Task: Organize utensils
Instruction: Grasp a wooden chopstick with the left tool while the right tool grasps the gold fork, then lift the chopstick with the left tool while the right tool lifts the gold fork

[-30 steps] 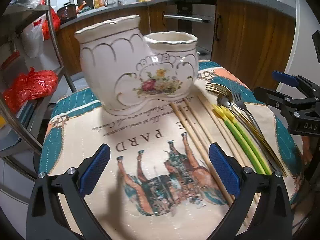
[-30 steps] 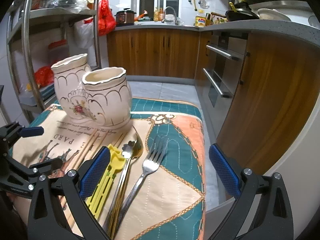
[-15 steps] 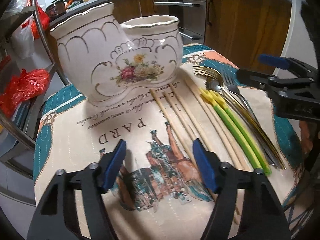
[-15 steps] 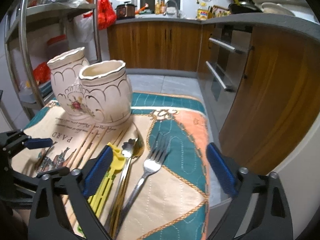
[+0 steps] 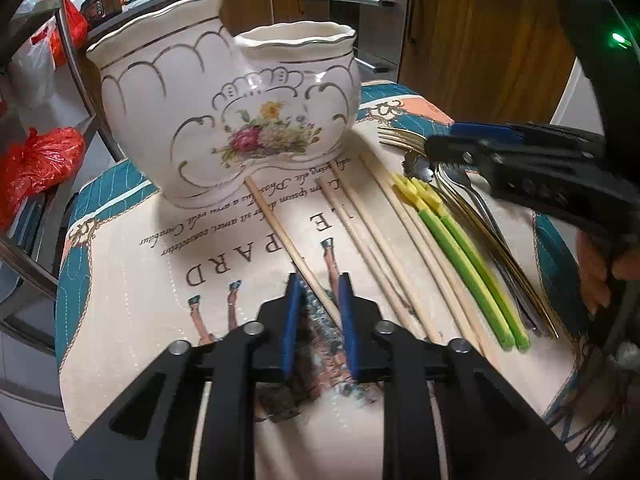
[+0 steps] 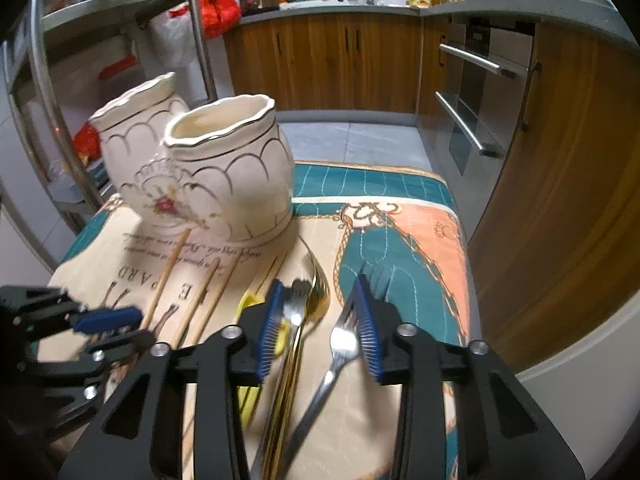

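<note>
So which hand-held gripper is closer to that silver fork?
Right. The right hand-held gripper straddles the silver fork; the left hand-held gripper is across the mat, around a wooden chopstick.
</note>
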A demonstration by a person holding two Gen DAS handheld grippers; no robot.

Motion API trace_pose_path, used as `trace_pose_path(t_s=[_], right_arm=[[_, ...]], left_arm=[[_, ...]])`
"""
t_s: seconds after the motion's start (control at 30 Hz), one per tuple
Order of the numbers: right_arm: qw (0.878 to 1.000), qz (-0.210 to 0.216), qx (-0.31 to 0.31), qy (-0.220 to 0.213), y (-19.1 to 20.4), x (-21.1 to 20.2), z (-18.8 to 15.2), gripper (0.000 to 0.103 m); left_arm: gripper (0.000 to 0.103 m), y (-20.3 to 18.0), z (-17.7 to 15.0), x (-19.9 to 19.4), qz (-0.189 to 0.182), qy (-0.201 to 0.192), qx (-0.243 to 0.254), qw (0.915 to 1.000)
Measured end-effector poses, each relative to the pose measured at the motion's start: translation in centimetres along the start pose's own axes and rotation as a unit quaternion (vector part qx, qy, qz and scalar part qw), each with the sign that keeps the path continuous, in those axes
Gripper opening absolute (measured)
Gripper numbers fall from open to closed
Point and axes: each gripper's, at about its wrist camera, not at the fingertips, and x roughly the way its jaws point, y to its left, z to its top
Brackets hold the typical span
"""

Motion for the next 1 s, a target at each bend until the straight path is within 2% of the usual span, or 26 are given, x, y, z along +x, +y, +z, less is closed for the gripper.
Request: trace_pose_path(t_s=[0.17, 0.23, 0.3, 0.37, 0.63, 0.77, 0.9, 1.0], right_arm=[[1.0, -0.005, 0.008, 0.019, -0.1, 1.8, 1.1, 0.027], [0.999, -0.004, 0.011, 0.03, -0.2, 2.6, 1.4, 0.023], [0.999, -0.006, 0.011, 0.031, -0.4, 2.7, 1.7, 0.009], [1.0, -0.002, 0.011, 0.023, -0.4, 2.4, 1.8, 0.006], [1.0, 0.005, 0.014, -0.025, -0.8, -1.0, 1.4, 0.006], [0.998, 0.018, 0.013, -0.063, -0.8, -3.8, 1.0, 0.006], [0.994, 0.026, 0.011, -0.104, -0.7, -6.7, 0.7, 0.006], [0.993, 0.027, 0.005, -0.118, -0.6, -8.1, 0.5, 0.006]], left_arm=[[0.014, 0.9, -0.4, -0.4, -0.005, 0.009, 0.0, 0.9999], [0.014, 1.4, -0.4, -0.5, -0.014, 0.014, -0.015, 0.9997], [0.015, 1.5, -0.5, -0.5, -0.016, 0.015, -0.023, 0.9995], [0.016, 1.0, -0.6, -0.5, -0.009, 0.014, -0.017, 0.9997], [0.009, 1.9, -1.0, -0.7, -0.015, 0.008, -0.018, 0.9997], [0.005, 2.7, -1.7, -1.3, -0.035, -0.015, -0.019, 0.9991], [0.005, 3.5, -2.4, -2.0, -0.029, -0.04, -0.021, 0.9986], [0.005, 4.1, -2.5, -1.7, -0.029, -0.031, -0.024, 0.9988]])
